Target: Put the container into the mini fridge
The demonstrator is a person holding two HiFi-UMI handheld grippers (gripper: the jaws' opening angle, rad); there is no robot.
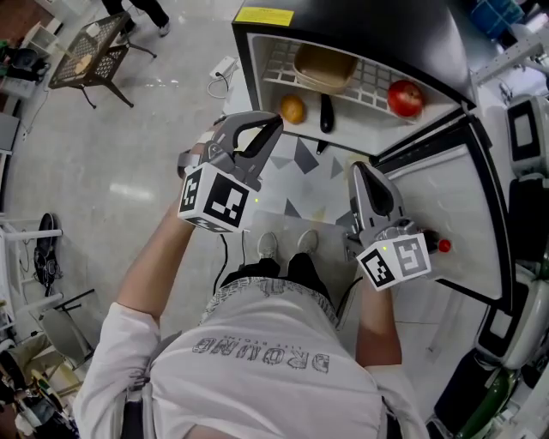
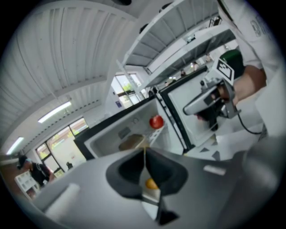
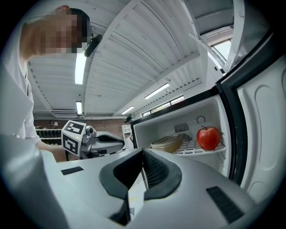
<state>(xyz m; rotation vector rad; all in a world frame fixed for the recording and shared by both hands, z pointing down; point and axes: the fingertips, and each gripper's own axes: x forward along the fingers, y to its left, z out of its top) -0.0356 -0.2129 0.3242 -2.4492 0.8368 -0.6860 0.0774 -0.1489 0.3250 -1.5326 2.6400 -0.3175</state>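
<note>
The left tool [image 1: 274,122] is held in front of the open fridge with its jaws closed together, and nothing is gripped between them. The right tool [image 1: 359,169] is likewise seen with its jaws pressed shut and empty, just beside the fridge's open white door [image 1: 455,214].

The shallow tan translucent container [image 1: 324,67] is found inside the black-topped mini fridge [image 1: 369,26], resting on the white wire shelf [image 1: 369,81]. A red apple [image 1: 405,97] is placed on the same shelf, apart from the container, towards the door. A small orange fruit [image 1: 292,109] is seen near the front edge of the interior.

The fridge is set on a pale polished floor [image 1: 129,154], where a mat with grey triangles [image 1: 300,163] is laid. A dark mesh table [image 1: 90,51] is visible well apart.
</note>
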